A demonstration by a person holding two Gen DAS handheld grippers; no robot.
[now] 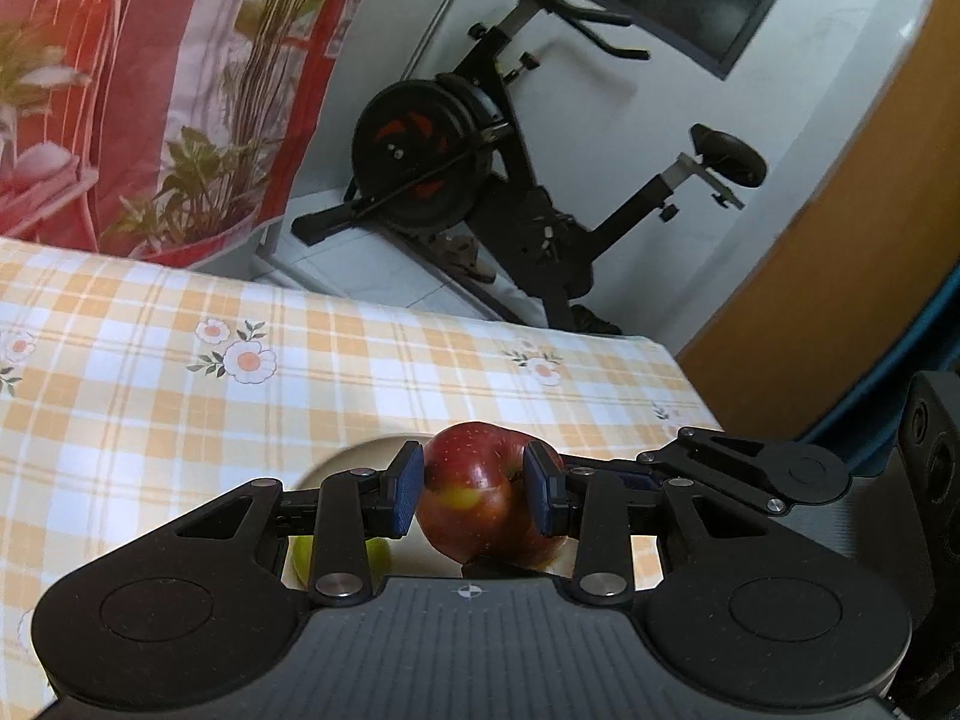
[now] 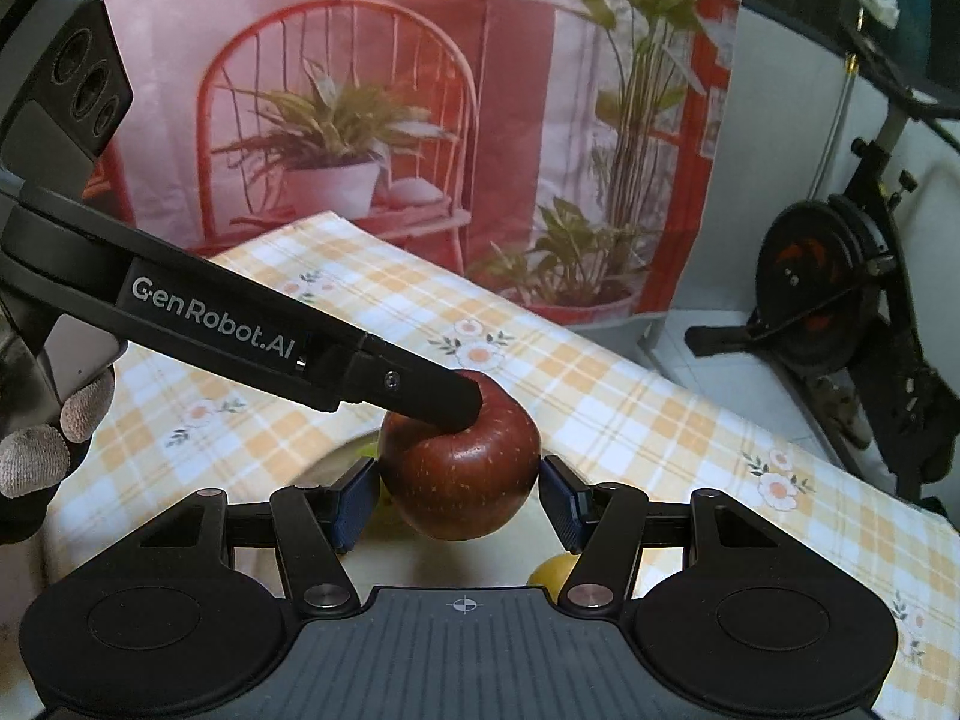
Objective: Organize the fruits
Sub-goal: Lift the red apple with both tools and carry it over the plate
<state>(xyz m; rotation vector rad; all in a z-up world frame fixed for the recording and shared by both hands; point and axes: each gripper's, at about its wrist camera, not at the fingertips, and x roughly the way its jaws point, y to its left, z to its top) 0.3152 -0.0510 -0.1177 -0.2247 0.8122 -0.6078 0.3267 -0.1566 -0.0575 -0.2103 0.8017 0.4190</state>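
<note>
A red apple (image 1: 480, 495) is clamped between the blue pads of my left gripper (image 1: 477, 492) and hangs above a pale plate (image 1: 354, 459). In the right wrist view the same apple (image 2: 462, 480) sits between the pads of my right gripper (image 2: 459, 501); a small gap shows on each side, so these jaws stand open around it. The left gripper's finger (image 2: 420, 393) reaches in from the left and presses the apple's top. A green fruit (image 1: 375, 558) and a yellow fruit (image 2: 555, 573) lie on the plate (image 2: 336, 468), partly hidden.
The table wears a yellow checked cloth with flowers (image 1: 240, 360). A red printed curtain (image 2: 420, 90) hangs behind it. A black exercise bike (image 1: 480, 180) stands on the floor beyond the table's far edge. A gloved hand (image 2: 36, 456) holds the left gripper.
</note>
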